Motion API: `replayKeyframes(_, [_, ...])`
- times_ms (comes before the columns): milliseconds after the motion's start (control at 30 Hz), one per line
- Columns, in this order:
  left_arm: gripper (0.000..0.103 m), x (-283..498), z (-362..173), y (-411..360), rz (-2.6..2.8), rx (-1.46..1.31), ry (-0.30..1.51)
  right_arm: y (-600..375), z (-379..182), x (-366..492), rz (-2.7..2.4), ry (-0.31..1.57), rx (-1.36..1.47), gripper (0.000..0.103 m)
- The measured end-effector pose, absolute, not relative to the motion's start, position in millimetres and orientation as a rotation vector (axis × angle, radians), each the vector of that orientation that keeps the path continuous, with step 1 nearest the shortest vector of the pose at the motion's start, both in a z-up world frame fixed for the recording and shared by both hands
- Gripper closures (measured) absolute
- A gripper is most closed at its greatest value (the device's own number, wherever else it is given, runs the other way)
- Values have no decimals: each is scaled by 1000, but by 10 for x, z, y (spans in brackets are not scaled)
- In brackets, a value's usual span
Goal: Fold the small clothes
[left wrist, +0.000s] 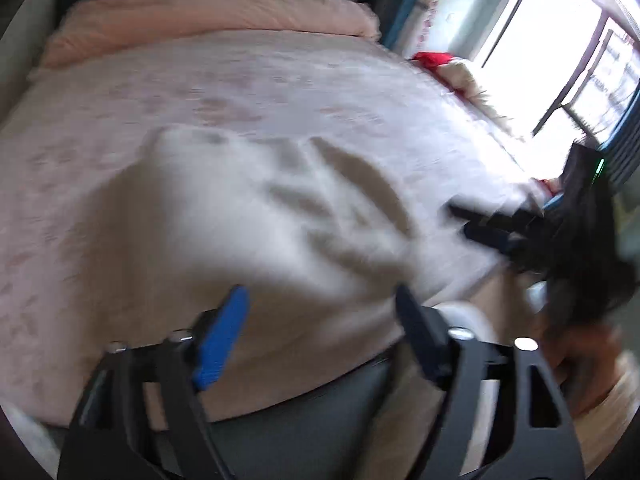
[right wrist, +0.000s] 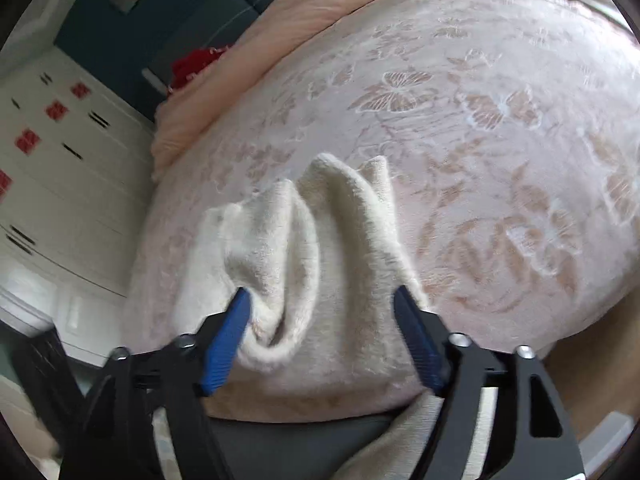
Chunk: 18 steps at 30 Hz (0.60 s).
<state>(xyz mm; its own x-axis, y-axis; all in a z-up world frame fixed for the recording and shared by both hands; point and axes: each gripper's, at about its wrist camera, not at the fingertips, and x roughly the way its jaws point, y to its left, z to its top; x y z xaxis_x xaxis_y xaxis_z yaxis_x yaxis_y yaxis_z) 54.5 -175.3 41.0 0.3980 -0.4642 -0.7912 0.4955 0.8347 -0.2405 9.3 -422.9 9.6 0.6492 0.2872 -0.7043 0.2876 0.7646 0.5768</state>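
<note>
Both sets of fingers stand wide apart, gripping nothing. Between the right gripper point(right wrist: 322, 336) fingers lies the bunched cream garment point(right wrist: 316, 248) on the bed point(right wrist: 500, 128); the left gripper point(left wrist: 320, 332) hovers over it. Step: arranging before folding. Next, judged: pinch an edge, spread flat.

Left gripper point(left wrist: 320, 308) fingers spread, right gripper point(right wrist: 322, 308) fingers spread

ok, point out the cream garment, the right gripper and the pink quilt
garment point(right wrist: 320, 240): right wrist view, middle of the bunched folds
right gripper point(right wrist: 322, 300): right wrist view, midway between its fingertips
quilt point(left wrist: 224, 12): left wrist view, middle of the roll
</note>
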Motion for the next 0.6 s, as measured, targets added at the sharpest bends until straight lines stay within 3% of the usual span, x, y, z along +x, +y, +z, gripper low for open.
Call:
replayKeyframes(67, [18,478,305,-1537,-529,88,988,-4201,-23,230,45,895,781,18])
replayKeyframes(233, [18,608,-16,-1231,-406,95,1084,-3750,-393,664,145,1039,831,18])
replayKeyframes(300, [24,671,-127,-1261,-403,106,1093,-3520,-401,808,181,1065,798,68])
replayKeyframes(333, [29,705,-146,-1299,-419,114,1087,-3457,-341,859,180,1068,779,80])
replayKeyframes(367, [32,692,-181,-1319,-427,123,1086,-3419,-194,885,192,1030,771,81])
replayKeyframes(433, [49,736,-216,-1350,-434,122,1113,-3404,375,842,249,868,737,83])
replayKeyframes(533, [50,804,-215,-1346,-429,79,1134,-3485,876,683,220,735,638,83])
replayKeyframes(600, [50,816,-203,-1360,-433,80,1131,-3671,814,535,104,739,547,82])
